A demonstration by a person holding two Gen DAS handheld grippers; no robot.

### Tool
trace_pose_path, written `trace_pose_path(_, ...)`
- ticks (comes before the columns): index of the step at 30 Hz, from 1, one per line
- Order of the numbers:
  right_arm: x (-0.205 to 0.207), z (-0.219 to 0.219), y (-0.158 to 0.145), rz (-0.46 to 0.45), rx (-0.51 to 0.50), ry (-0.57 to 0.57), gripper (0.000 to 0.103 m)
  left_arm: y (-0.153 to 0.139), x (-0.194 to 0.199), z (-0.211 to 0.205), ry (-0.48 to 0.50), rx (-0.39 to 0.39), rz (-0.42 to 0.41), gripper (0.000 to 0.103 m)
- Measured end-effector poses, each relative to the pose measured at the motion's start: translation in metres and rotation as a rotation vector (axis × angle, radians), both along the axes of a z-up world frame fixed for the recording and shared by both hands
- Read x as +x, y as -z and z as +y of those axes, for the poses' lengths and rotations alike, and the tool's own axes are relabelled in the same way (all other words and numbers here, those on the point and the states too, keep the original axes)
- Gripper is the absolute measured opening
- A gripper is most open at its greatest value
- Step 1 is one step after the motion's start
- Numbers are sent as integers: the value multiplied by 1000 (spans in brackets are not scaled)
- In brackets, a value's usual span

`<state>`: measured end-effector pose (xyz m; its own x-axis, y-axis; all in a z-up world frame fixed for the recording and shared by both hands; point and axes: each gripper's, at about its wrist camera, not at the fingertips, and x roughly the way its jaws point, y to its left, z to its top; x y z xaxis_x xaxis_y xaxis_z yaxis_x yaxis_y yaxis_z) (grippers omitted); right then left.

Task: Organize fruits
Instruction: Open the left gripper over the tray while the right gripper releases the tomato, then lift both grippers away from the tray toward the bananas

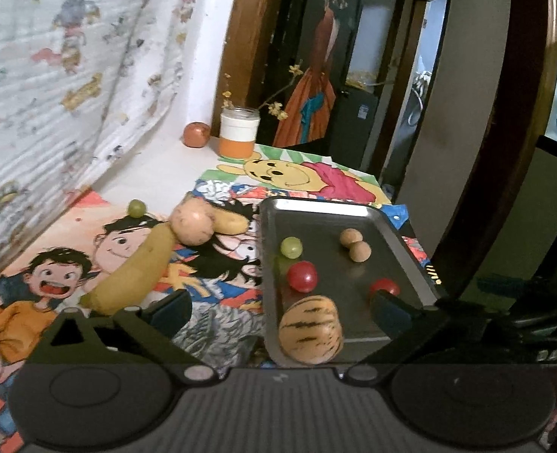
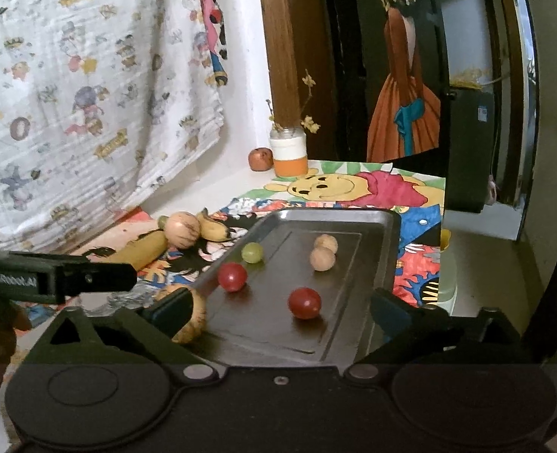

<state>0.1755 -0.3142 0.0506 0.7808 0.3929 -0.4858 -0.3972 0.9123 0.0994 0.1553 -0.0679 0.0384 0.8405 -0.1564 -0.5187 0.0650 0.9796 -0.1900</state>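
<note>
Nearest in the left wrist view, the left tool (image 1: 278, 311) stands wide open with nothing between its fingers; its left finger sits over the cartoon-printed cloth (image 1: 218, 287) and its right finger over the near right part of the metal tray (image 1: 403, 241). The right tool (image 2: 278, 311) is likewise spread wide and holds nothing, hanging above the tray's near edge.

Just beyond the left tool, a striped yellow melon (image 1: 310, 330) lies at the tray's near left corner, partly over the rim. Further in, two red tomatoes rest on the tray: one (image 1: 301, 276) near the left rim, the other (image 1: 384, 287) towards the right, just behind the tool's right finger. Behind them lie a green grape (image 1: 291, 247) and two small tan round fruits (image 1: 355, 245) touching each other.

Left of the tray, on the worktop cloth, a banana (image 1: 135, 275) lies slantwise, its far end against a second pale melon (image 1: 192, 224), with a smaller banana (image 1: 231, 222) behind that and another green grape (image 1: 136, 207) apart to the left.

At the far end stand a jar with dried twigs (image 1: 239, 132) and, beside it, a reddish round fruit (image 1: 196, 134).
</note>
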Motion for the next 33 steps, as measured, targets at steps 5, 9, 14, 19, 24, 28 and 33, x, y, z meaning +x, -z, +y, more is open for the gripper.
trace_pose_path(5,-17,10,-5,15,-23,14,102,0,-21,15,-26,3,6,103)
trace_pose_path(9,-29,17,-2,44,-22,20,102,4,-34,29,-50,24,34,103)
trace_pose_path(14,-42,26,3,90,-24,32,102,12,-48,42,-76,52,73,103)
trace_pose_path(19,-50,37,12,193,-18,36,102,19,-59,51,-88,89,114,103)
trace_pose_path(24,-60,52,16,286,-29,-30,102,20,-71,64,-89,132,124,103)
trace_pose_path(28,-66,68,9,285,-81,-102,102,18,-77,81,-96,168,126,103)
trace_pose_path(33,-66,94,-6,250,-176,-198,102,18,-74,103,-144,181,133,103)
